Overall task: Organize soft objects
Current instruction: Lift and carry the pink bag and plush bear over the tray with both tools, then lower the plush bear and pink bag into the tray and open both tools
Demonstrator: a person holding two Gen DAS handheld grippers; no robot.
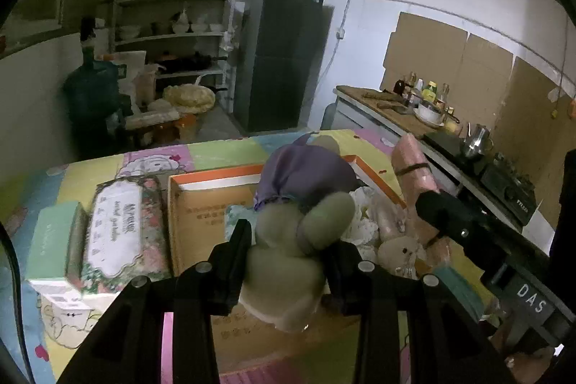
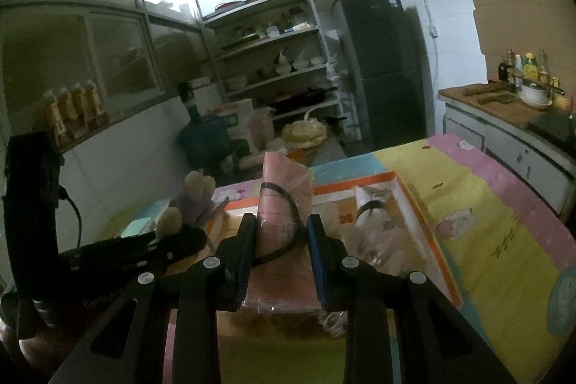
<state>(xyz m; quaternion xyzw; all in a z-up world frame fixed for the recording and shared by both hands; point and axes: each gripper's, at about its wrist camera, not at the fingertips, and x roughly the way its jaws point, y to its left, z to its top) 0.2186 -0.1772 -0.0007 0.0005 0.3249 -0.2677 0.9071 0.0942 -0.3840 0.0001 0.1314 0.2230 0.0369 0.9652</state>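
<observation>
left wrist view: the left gripper (image 1: 288,261) pinches a squashy plush doll (image 1: 288,240); the right gripper (image 2: 282,258) clamps a limp pink bundle (image 2: 284,204) midway. both look light.

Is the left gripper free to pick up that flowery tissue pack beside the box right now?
Probably not. The left gripper is already shut on the plush toy, so its jaws are full. The tissue pack itself lies uncovered on the table, left of the cardboard box.
</observation>
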